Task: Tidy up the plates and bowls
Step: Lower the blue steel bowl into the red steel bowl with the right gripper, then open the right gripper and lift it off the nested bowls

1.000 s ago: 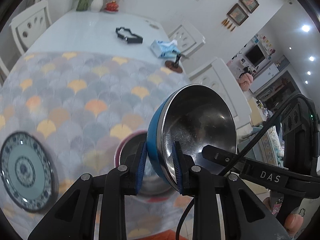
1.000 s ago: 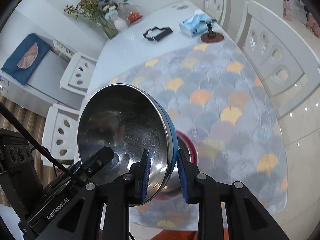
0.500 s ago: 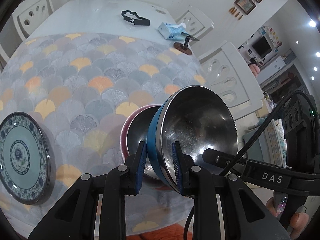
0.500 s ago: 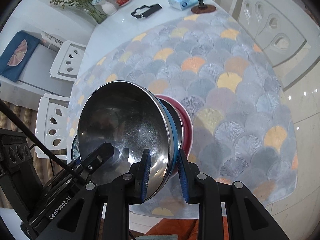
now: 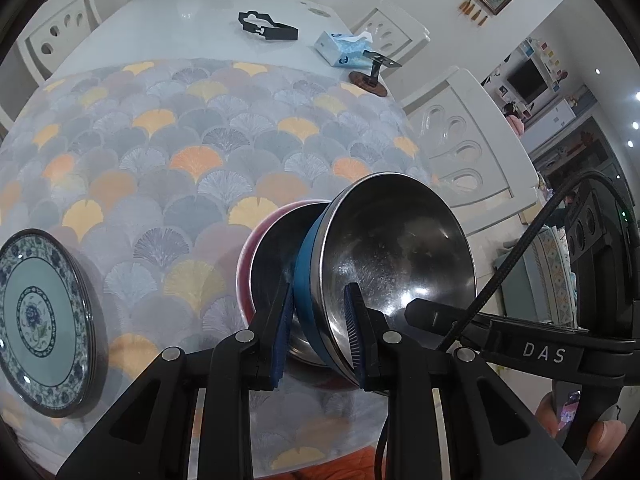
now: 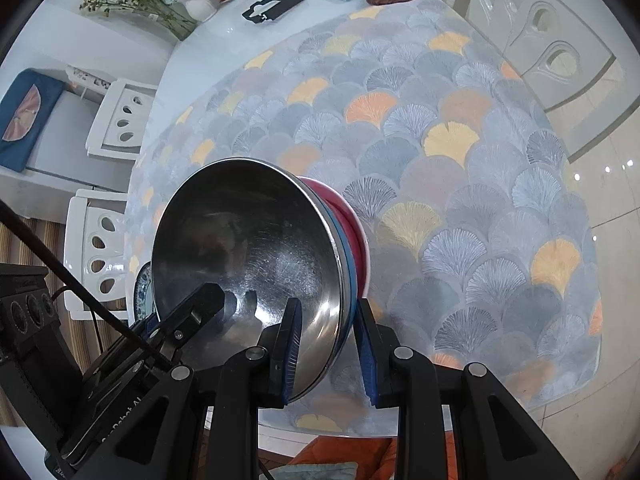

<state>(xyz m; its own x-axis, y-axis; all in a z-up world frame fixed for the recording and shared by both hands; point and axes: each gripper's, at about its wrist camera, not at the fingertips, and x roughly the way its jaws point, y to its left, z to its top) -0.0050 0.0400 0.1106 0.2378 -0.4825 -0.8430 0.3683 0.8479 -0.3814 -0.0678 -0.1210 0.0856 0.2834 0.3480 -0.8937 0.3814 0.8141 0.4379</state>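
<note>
Steel-lined, the blue bowl (image 5: 384, 264) hangs tilted between both claws, each pinching opposite sides of its rim: left claw (image 5: 318, 332), right claw (image 6: 326, 344). Two grips keep it steady so it can nest into the red bowl (image 5: 256, 256) just beneath on the patterned cloth (image 5: 192, 152). Off to the side on the bench (image 5: 180, 20), a patterned plate (image 5: 40, 320) waits apart.

The upper bowl (image 5: 394, 248) is nested, tilted, in the lower bowl (image 5: 276, 252) on the table (image 5: 168, 20). A plate (image 5: 42, 320) is set well to its left, a tissue box (image 5: 344, 50) far behind.
</note>
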